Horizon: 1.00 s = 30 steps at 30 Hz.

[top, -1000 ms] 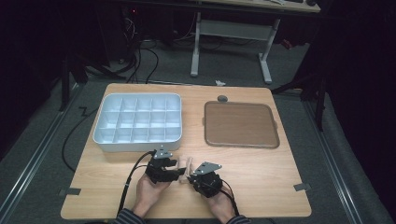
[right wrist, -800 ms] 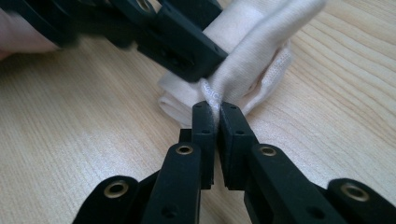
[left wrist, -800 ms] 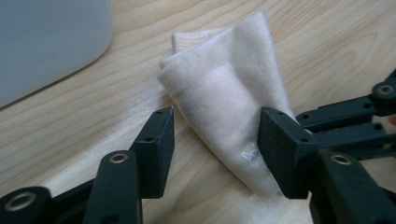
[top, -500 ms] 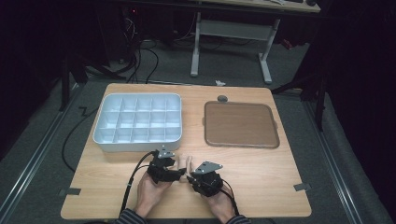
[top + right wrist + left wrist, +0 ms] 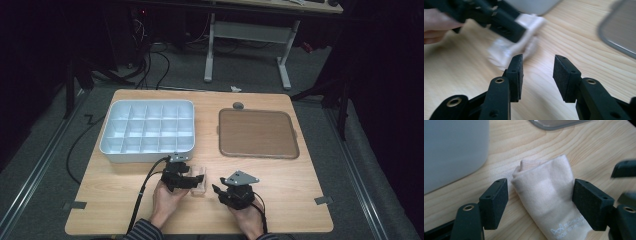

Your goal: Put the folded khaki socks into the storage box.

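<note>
While the person's two hands are working at the near edge of the pale wooden table [image 5: 280, 195], one white plastic organiser tray with many square compartments [image 5: 148, 131] is sitting at far left and one flat brown square mat with a grey rim [image 5: 258, 133] at far right, well apart.

Between them, near the front, one rolled cream cloth with small printed lettering [image 5: 549, 202] is lying on the wood. The left gripper [image 5: 540, 200] is straddling it: its jaws have just been opening, and a gap is showing on each side, so the pads are no longer pressing the roll.

Just right of it, the right gripper [image 5: 537, 75] is hovering over bare wood with nothing between its jaws, which have just been opening to about half width.

Judgement: the release is in hand. To do it well, the left jaws should be lifting straight off, not dragging sideways, so the roll is not unfurling.

Count: one tray, one mat, one cloth, two grippers.
</note>
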Motion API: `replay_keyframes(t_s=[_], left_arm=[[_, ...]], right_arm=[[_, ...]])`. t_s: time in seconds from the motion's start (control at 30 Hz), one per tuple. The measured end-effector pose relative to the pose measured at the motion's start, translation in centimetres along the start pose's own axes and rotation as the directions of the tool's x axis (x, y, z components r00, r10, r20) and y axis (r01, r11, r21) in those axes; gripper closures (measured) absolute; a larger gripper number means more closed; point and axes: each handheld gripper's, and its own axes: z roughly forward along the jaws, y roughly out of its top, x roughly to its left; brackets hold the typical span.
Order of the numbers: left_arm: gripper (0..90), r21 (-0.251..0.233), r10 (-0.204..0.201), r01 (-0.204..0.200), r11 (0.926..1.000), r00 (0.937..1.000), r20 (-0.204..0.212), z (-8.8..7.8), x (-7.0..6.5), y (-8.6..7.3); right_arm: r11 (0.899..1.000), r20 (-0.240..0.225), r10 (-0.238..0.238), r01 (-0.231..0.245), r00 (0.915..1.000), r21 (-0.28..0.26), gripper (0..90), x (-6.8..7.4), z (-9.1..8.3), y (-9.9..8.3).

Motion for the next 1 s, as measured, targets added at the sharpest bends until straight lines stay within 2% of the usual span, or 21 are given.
replay_keyframes(t_s=[0.13,0.3,0.5,0.6,0.77,0.87,0.93,1.0], left_arm=[[31.1,0.021,-0.003,0.003,0.9998,1.0,-0.002,0.4,0.1,-0.1],[38.7,0.029,-0.004,0.004,0.9996,0.9998,0.02,0.7,0.1,-0.4],[45.7,0.036,0.008,-0.009,0.9993,0.9993,0.037,0.7,0.1,-0.4],[50.3,0.044,0.008,-0.01,0.999,0.9992,0.039,0.6,0.1,-0.4],[57.5,0.038,0.008,-0.01,0.9992,0.9987,0.05,0.5,0.0,-0.6],[62.4,0.039,0.013,-0.015,0.9991,0.9985,0.053,0.4,0.0,-0.6],[66.2,0.04,0.018,-0.02,0.999,0.9983,0.055,0.3,0.0,-0.6],[68.9,0.04,0.02,-0.022,0.9989,0.9982,0.056,0.2,0.0,-0.6]], right_arm=[[1.0,0.06,0.03,-0.03,0.9977,-0.007,58.0,-1.8,-0.9,-0.8],[0.998,0.139,0.061,-0.061,0.9884,0.0,54.9,-3.8,-1.4,-2.0],[0.996,0.23,0.082,-0.09,0.9697,0.024,51.3,-5.8,-1.3,-3.4],[0.993,0.274,0.097,-0.11,0.9568,0.035,49.2,-6.5,-1.1,-4.2],[0.99,0.298,0.118,-0.136,0.9473,0.037,46.4,-7.1,-1.0,-4.4],[0.988,0.292,0.13,-0.148,0.9475,0.038,42.8,-7.4,-0.9,-4.3],[0.982,0.274,0.166,-0.183,0.9474,0.037,41.1,-7.8,-0.8,-4.3],[0.981,0.27,0.175,-0.192,0.9468,0.037,40.7,-7.9,-0.8,-4.3]])
